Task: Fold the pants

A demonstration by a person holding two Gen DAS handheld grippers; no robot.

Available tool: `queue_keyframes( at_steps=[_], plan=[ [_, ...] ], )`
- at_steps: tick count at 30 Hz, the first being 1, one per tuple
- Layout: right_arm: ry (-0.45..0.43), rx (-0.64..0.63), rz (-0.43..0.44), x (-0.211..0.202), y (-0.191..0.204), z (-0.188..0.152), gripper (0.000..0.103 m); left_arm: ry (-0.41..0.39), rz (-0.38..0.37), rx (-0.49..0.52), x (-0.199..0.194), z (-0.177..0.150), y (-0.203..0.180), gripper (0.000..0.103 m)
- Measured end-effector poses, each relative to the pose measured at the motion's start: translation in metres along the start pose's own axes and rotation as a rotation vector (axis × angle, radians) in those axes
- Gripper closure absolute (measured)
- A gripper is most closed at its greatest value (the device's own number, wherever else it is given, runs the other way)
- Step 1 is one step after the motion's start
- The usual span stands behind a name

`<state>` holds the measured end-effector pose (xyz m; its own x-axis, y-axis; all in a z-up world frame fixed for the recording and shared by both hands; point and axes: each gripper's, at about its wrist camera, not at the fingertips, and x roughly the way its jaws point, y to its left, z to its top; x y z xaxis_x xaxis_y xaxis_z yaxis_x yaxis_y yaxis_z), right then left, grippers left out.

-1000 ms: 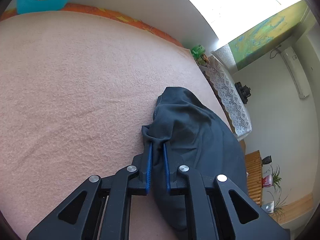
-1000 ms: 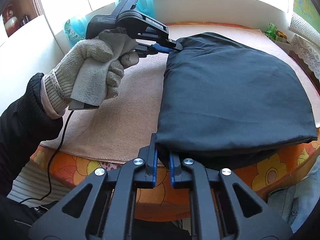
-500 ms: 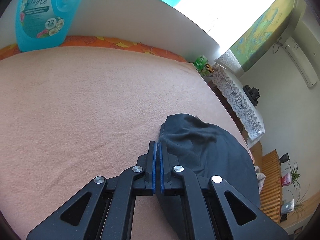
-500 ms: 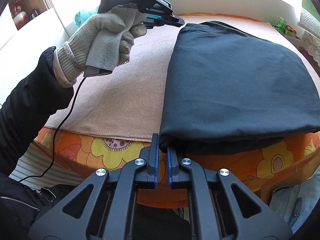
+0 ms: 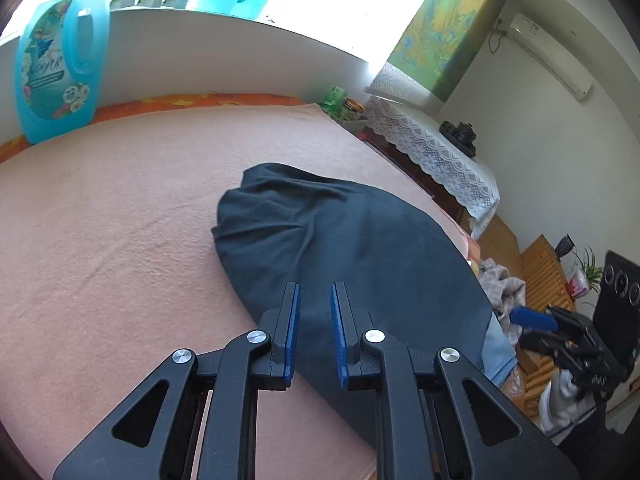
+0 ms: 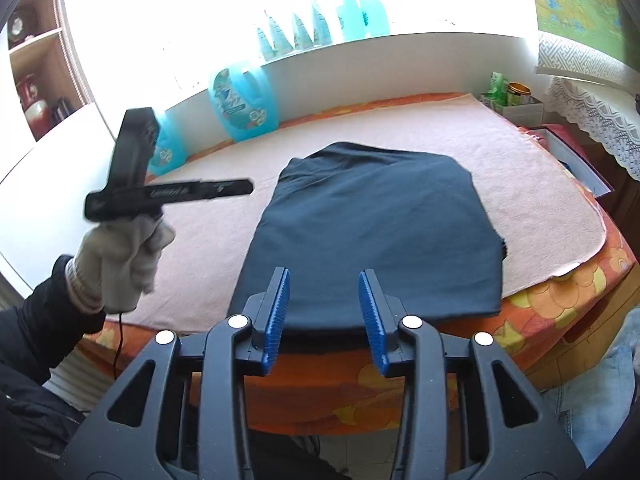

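The dark navy pants point(image 5: 360, 248) point(image 6: 372, 232) lie folded into a flat rectangle on the pink towel point(image 5: 120, 220), their near edge hanging at the table's front. My left gripper point(image 5: 315, 288) hovers above the fold's left part with its jaws opening and nothing between the blue pads. In the right wrist view a gloved hand point(image 6: 120, 264) holds that left gripper point(image 6: 240, 188) in the air, left of the pants. My right gripper point(image 6: 325, 274) is raised over the near edge, its jaws opening and empty. The right gripper point(image 5: 536, 322) also shows at the far right in the left wrist view.
Blue detergent bottles point(image 5: 60, 68) point(image 6: 244, 100) stand along the white sill behind the table. A lace-covered side table point(image 5: 440, 148) is to the right, with a green box and a tin point(image 6: 508, 92). The orange flowered cloth point(image 6: 560, 300) covers the table edge. Jeans point(image 6: 592, 392) lie below right.
Both grippers let go of the pants, opened and drew up and back. The pants now lie flat on the towel, free of both.
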<state>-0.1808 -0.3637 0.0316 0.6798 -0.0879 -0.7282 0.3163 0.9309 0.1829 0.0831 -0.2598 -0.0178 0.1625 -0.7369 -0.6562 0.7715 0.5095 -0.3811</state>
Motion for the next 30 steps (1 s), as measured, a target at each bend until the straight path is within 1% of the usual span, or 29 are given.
queue_keyframes(
  at_steps=[3, 4, 6, 7, 9, 11, 14, 16, 18, 20, 21, 22, 23, 24, 25, 26, 27, 28, 30],
  plan=[
    [0.012, -0.038, -0.053, 0.024, -0.021, 0.018, 0.065, 0.035, -0.019, 0.051, 0.007, -0.015, -0.023, 0.089],
    [0.023, -0.029, -0.056, 0.034, -0.029, 0.022, 0.065, 0.054, -0.026, 0.06, 0.011, -0.019, -0.028, 0.089],
    [0.053, 0.008, -0.018, 0.053, -0.047, 0.029, 0.065, 0.085, -0.025, 0.077, 0.019, -0.029, -0.036, 0.089],
    [0.068, 0.015, -0.013, 0.06, -0.053, 0.031, 0.065, 0.095, -0.021, 0.081, 0.022, -0.033, -0.038, 0.089],
    [0.094, 0.009, -0.035, 0.073, -0.062, 0.029, 0.065, 0.101, -0.016, 0.083, 0.026, -0.039, -0.04, 0.082],
    [0.121, 0.004, -0.046, 0.083, -0.07, 0.026, 0.065, 0.1, -0.023, 0.073, 0.025, -0.042, -0.041, 0.082],
    [0.143, 0.003, -0.038, 0.089, -0.078, 0.022, 0.065, 0.104, -0.03, 0.077, 0.023, -0.046, -0.045, 0.081],
    [0.155, -0.015, -0.042, 0.09, -0.079, 0.02, 0.065, 0.126, -0.04, 0.086, 0.025, -0.051, -0.049, 0.081],
    [0.172, -0.035, -0.048, 0.091, -0.077, 0.02, 0.065, 0.15, -0.044, 0.092, 0.027, -0.058, -0.053, 0.075],
    [0.185, -0.05, -0.042, 0.089, -0.077, 0.023, 0.065, 0.154, -0.04, 0.086, 0.023, -0.059, -0.054, 0.074],
    [0.19, -0.048, -0.036, 0.087, -0.077, 0.026, 0.065, 0.153, -0.047, 0.068, 0.019, -0.058, -0.052, 0.072],
    [0.19, -0.04, -0.03, 0.084, -0.079, 0.03, 0.063, 0.152, -0.058, 0.044, 0.016, -0.055, -0.049, 0.069],
    [0.181, -0.03, -0.027, 0.082, -0.082, 0.035, 0.05, 0.146, -0.062, 0.021, 0.012, -0.052, -0.045, 0.062],
    [0.164, -0.022, -0.032, 0.079, -0.084, 0.041, 0.032, 0.134, -0.048, 0.0, 0.009, -0.047, -0.041, 0.052],
    [0.145, -0.019, -0.04, 0.076, -0.087, 0.047, 0.026, 0.118, -0.029, -0.017, 0.007, -0.042, -0.036, 0.05],
    [0.137, -0.02, -0.039, 0.076, -0.091, 0.053, 0.022, 0.103, -0.015, -0.03, 0.005, -0.037, -0.031, 0.049],
    [0.151, -0.018, -0.019, 0.079, -0.095, 0.059, 0.018, 0.096, -0.001, -0.048, 0.005, -0.031, -0.025, 0.049],
    [0.176, -0.005, 0.007, 0.085, -0.101, 0.065, 0.017, 0.093, 0.011, -0.077, 0.006, -0.025, -0.017, 0.048],
    [0.206, 0.053, 0.034, 0.099, -0.117, 0.074, 0.017, 0.103, 0.021, -0.143, 0.012, -0.018, -0.003, 0.042]
  ],
)
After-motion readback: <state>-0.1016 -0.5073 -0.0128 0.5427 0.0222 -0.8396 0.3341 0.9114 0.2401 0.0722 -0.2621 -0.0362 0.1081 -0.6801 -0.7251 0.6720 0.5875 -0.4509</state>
